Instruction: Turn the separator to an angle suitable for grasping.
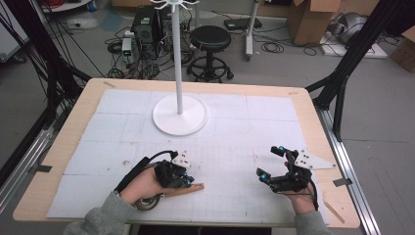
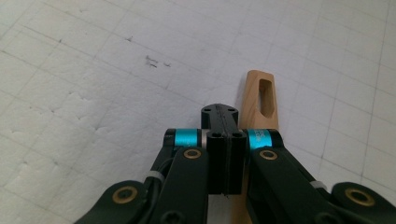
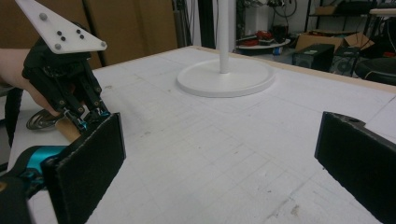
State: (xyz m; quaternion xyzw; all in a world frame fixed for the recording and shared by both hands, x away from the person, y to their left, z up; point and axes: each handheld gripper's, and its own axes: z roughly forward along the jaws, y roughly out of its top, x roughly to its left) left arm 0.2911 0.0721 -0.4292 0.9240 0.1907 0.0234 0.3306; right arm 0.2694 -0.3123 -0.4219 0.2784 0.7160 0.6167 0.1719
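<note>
The wooden table point(image 1: 58, 147) carries a white gridded mat point(image 1: 235, 132) over most of its top, and everything else can be placed from the white stand point(image 1: 179, 115) whose round base sits on the far middle of that mat, its thin pole rising straight up. Well on the near side of the stand's base and a little to its left, the left gripper point(image 1: 185, 180) is held low over the mat by the person's left hand point(image 1: 142, 185), the grey three-cornered plate on its top tilted toward the stand. Its jaws are pressed together; in the left gripper view they meet with no gap, and whether they pinch the handle or merely sit above it cannot be told. Under them lies a wooden handle point(image 2: 259, 100) with a slot near its end, flat on the mat and pointing to the person's right, nearer the table's front edge than the stand. A round metal part point(image 1: 145, 202) of the same utensil shows beneath the left hand. Well to the near right of the stand, the right gripper point(image 1: 270, 162) is held by the right hand point(image 1: 302, 200) with its jaws spread wide and nothing between them, its pads point(image 3: 91, 163) facing across bare mat.
</note>
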